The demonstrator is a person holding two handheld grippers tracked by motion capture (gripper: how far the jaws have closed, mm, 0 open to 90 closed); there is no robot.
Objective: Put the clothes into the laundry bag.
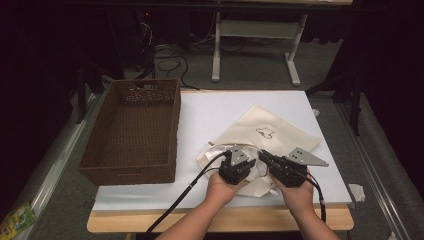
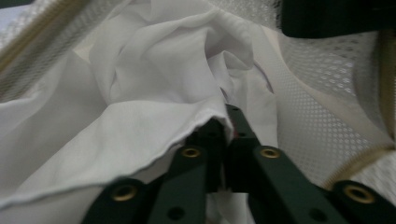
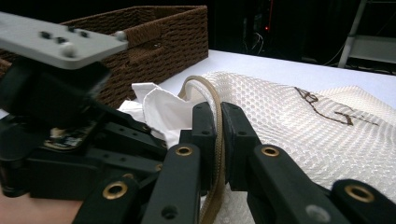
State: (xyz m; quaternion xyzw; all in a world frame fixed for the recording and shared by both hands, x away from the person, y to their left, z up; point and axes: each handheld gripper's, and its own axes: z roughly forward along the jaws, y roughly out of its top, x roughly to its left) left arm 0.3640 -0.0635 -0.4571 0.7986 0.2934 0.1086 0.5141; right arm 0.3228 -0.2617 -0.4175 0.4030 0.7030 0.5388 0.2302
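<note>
- Left gripper view: left gripper (image 2: 227,122) jaws pinched together on a fold of white cloth (image 2: 154,79); cloth bunches at the mouth of the mesh bag (image 2: 327,116).
- Right gripper (image 3: 218,122) jaws clamped on the mesh bag's tan zipper edge (image 3: 215,154).
- Mesh bag lies on the white mat (image 1: 210,107), just right of the wicker basket (image 1: 131,131); cloth sticks out of its near end.
- Basket interior looks bare.
- Cloth deeper inside the bag is hidden.
</note>
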